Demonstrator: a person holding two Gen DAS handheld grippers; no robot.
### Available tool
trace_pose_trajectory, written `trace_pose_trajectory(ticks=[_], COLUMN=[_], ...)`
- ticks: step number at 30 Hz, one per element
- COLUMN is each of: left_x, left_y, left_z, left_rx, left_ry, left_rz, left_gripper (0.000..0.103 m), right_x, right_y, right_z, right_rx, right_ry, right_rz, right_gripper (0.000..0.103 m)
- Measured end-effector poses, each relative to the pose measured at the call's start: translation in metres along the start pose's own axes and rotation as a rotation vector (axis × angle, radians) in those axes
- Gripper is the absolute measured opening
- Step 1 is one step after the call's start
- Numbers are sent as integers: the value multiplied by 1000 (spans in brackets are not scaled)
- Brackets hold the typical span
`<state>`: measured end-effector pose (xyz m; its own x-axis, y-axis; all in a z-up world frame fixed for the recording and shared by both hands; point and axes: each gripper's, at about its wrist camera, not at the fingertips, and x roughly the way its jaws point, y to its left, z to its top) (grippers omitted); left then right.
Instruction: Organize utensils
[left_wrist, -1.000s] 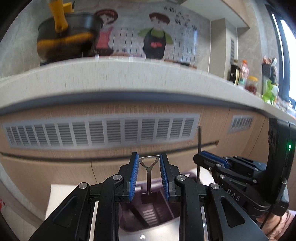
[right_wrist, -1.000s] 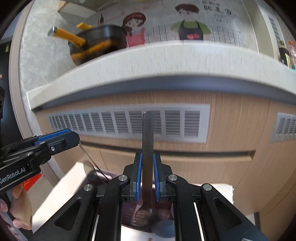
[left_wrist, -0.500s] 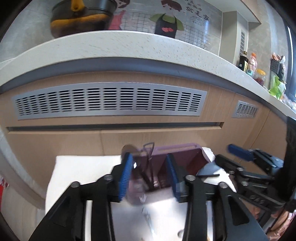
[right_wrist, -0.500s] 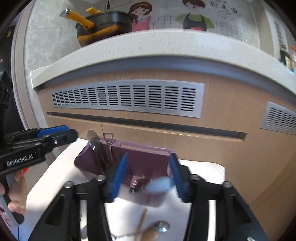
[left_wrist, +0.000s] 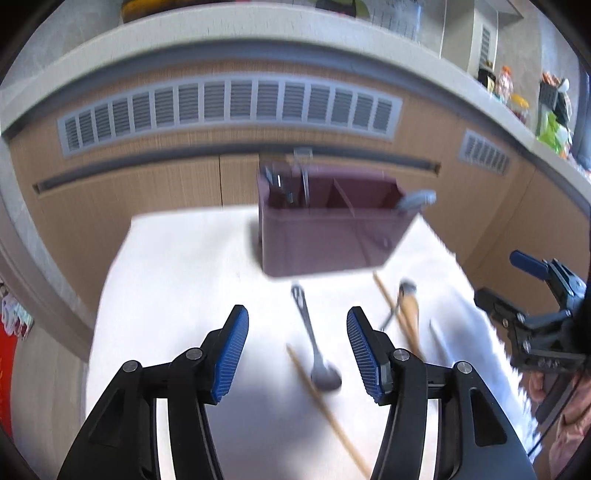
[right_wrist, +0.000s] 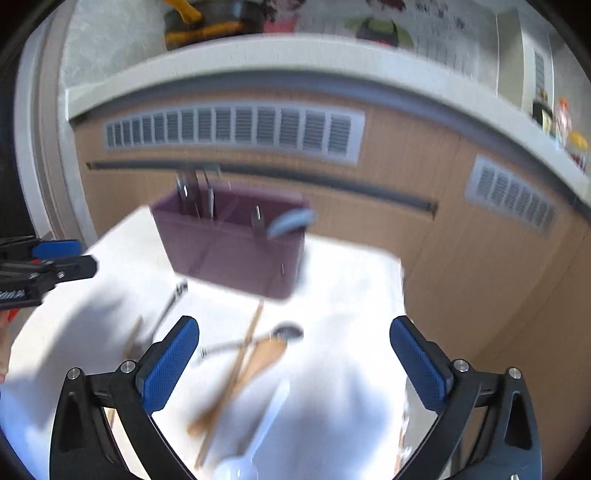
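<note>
A purple divided utensil holder (left_wrist: 325, 240) (right_wrist: 229, 251) stands at the far side of a white cloth (left_wrist: 184, 280) (right_wrist: 351, 295); metal utensils stand in its left compartment and a grey spoon (left_wrist: 415, 199) (right_wrist: 291, 221) leans out at its right end. Loose on the cloth lie a metal spoon (left_wrist: 314, 343), chopsticks (left_wrist: 325, 402) (right_wrist: 240, 362), a wooden spoon (left_wrist: 408, 314) (right_wrist: 255, 369) and a white spoon (right_wrist: 258, 432). My left gripper (left_wrist: 297, 350) hovers over the metal spoon, jaws opening, nothing pressed between them. My right gripper (right_wrist: 293, 365) is above the wooden spoon, jaws opening wide and empty.
Wooden cabinet fronts with grey vent grilles (left_wrist: 229, 107) (right_wrist: 236, 129) rise behind the cloth under a pale countertop (right_wrist: 295, 55). A black and orange pan (right_wrist: 207, 22) sits on the counter. Bottles and jars (left_wrist: 509, 88) stand at the far right. The cloth's edges drop off left and right.
Both grippers let go of the upright utensils they held over the holder, opened, drew back and tilted down toward the cloth. The released pieces now stand in the holder.
</note>
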<state>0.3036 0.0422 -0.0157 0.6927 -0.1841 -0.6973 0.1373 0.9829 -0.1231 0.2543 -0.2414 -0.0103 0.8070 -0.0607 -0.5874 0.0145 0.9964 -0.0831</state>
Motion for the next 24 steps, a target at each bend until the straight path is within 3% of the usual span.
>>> trace_pose_trajectory(ticks=[11, 17, 18, 20, 22, 24], left_x=[39, 56, 57, 56, 52, 49], left_y=[-12, -33, -34, -33, -27, -20], left_z=[-56, -64, -66, -68, -70, -70], left_rx=[-31, 17, 21, 25, 7, -17], left_ry=[241, 280, 280, 275, 270, 263], left_rz=[-80, -57, -54, -44, -33, -38], left_gripper=[55, 47, 47, 47, 47, 47], right_x=[13, 21, 24, 34, 45, 57], right_y=[11, 16, 17, 21, 26, 31], right_z=[-56, -62, -60, -53, -47, -42], right_rx=[-14, 11, 24, 32, 33, 40], right_ry=[121, 179, 191, 214, 243, 258], right_rz=[-48, 57, 73, 99, 122, 162], right_gripper=[103, 99, 94, 59, 36, 32])
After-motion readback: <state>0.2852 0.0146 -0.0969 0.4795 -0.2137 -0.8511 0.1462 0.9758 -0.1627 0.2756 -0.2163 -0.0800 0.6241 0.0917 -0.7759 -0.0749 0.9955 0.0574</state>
